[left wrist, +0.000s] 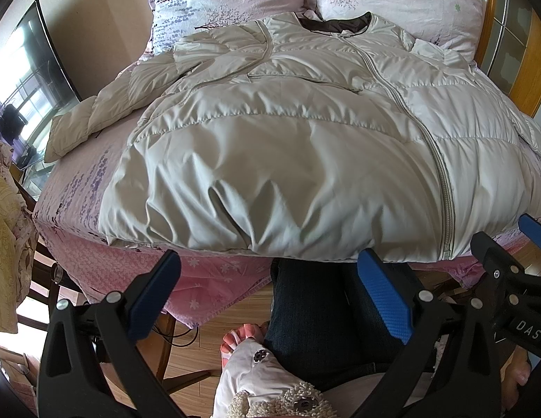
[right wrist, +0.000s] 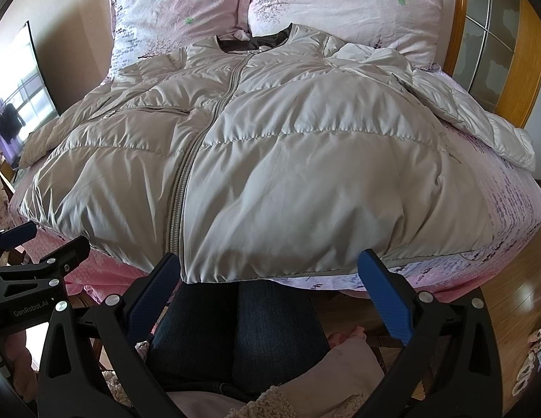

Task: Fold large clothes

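Note:
A large beige quilted down jacket (left wrist: 288,146) lies flat, front up and zipped, on a bed with a pink sheet (left wrist: 78,188). Its hem hangs at the near bed edge and its collar points to the pillows. One sleeve (left wrist: 96,115) stretches left, the other sleeve (right wrist: 479,122) lies to the right. My left gripper (left wrist: 270,278) is open and empty, just below the hem. My right gripper (right wrist: 268,280) is open and empty, also at the hem, right of the zipper (right wrist: 187,174). The jacket also fills the right wrist view (right wrist: 288,160). Each gripper shows at the edge of the other's view.
Two floral pillows (right wrist: 340,3) lean against the wooden headboard (right wrist: 458,35). A dark screen (left wrist: 40,55) stands left of the bed. The person's jeans (left wrist: 322,313) and slippered feet are below, on a wooden floor (right wrist: 514,296).

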A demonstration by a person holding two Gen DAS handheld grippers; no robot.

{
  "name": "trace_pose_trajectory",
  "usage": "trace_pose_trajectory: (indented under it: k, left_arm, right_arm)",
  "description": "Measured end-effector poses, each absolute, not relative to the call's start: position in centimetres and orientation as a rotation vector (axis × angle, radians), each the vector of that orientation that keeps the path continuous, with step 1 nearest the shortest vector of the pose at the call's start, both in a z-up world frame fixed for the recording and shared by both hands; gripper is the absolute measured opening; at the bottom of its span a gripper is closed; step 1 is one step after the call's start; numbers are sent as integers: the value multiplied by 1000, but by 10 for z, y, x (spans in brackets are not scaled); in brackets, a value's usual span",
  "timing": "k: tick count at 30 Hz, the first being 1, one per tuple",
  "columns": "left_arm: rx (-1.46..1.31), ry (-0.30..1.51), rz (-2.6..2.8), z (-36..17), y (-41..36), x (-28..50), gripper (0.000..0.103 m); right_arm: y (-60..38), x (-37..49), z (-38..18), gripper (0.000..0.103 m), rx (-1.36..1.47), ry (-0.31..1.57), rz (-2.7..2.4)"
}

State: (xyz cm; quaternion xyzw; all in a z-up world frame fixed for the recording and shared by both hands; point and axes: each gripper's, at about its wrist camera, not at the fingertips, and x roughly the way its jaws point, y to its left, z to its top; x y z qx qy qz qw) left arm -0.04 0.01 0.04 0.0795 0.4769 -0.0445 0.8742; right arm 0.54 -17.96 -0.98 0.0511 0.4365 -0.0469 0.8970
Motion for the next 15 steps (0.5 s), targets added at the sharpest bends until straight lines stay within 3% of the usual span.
trace_pose_trajectory:
  k: [15]
  left_arm:
    - [163, 998, -94, 4, -3, 1, 101]
  right_arm:
    - [-181, 5, -6, 102, 112, 898, -94]
